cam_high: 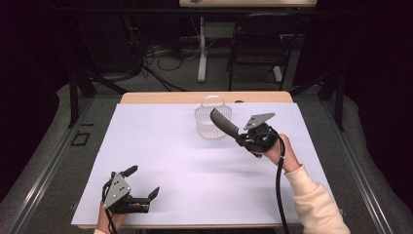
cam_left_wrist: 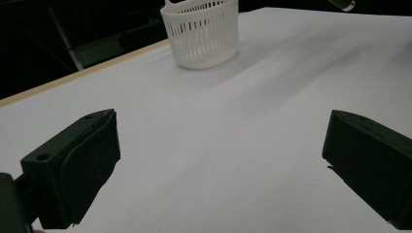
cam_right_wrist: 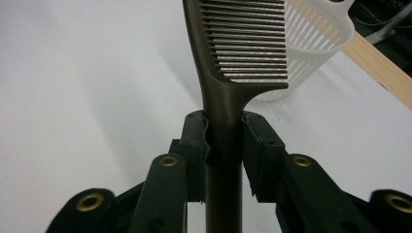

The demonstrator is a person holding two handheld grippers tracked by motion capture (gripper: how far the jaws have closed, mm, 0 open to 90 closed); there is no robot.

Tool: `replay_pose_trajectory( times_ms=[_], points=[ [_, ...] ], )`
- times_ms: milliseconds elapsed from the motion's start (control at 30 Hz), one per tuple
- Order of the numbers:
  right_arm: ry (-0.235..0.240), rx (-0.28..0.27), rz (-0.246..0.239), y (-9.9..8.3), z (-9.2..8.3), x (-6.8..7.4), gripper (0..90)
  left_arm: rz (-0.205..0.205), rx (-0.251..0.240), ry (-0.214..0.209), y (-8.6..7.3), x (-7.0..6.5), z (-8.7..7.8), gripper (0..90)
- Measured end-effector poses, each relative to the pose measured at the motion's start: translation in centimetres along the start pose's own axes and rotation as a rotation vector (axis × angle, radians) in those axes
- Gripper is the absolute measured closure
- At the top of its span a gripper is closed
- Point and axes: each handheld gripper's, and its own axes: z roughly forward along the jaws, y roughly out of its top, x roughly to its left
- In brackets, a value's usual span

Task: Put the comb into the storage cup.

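A dark comb [cam_high: 222, 122] is held by its handle in my right gripper [cam_high: 241, 139], which is shut on it above the table's right middle. The comb's toothed end points up-left, over the near side of a white slotted basket [cam_high: 212, 122]. In the right gripper view the comb [cam_right_wrist: 243, 43] rises between the jaws, with the basket [cam_right_wrist: 316, 39] just behind its teeth. My left gripper [cam_high: 142, 182] rests near the front left corner, jaws wide open and empty. The left gripper view looks across the bare sheet to the basket [cam_left_wrist: 203, 34].
A white sheet [cam_high: 160, 156] covers the wooden table [cam_high: 160, 97]. Beyond the far edge stand a black chair [cam_high: 258, 44], a white table leg [cam_high: 201, 48] and loose cables on the floor. Black frame bars flank both sides of the table.
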Motion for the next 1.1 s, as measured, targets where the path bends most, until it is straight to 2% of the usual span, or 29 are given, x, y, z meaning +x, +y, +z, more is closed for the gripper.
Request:
replay_pose_trajectory(
  times_ms=[200, 667, 967, 1100],
  points=[
    [-0.023, -0.035, 0.013, 0.0, 0.1, -0.1, 72.2, -0.002, -0.001, -0.001, 0.0, 0.0, 0.0, 0.1],
    [-0.064, -0.114, 0.009, -0.5, 1.0, 0.0, 72.2, -0.001, -0.011, -0.017, 0.1, -0.1, 0.1, 0.1],
    [-0.107, -0.177, 0.041, -0.9, 0.9, -0.3, 72.2, 0.011, -0.014, -0.023, 0.2, -0.1, 0.2, 0.0],
    [-0.117, -0.194, 0.040, -0.8, 1.0, -0.3, 72.2, 0.005, -0.017, -0.020, 0.2, -0.1, 0.1, 0.1]
  ],
)
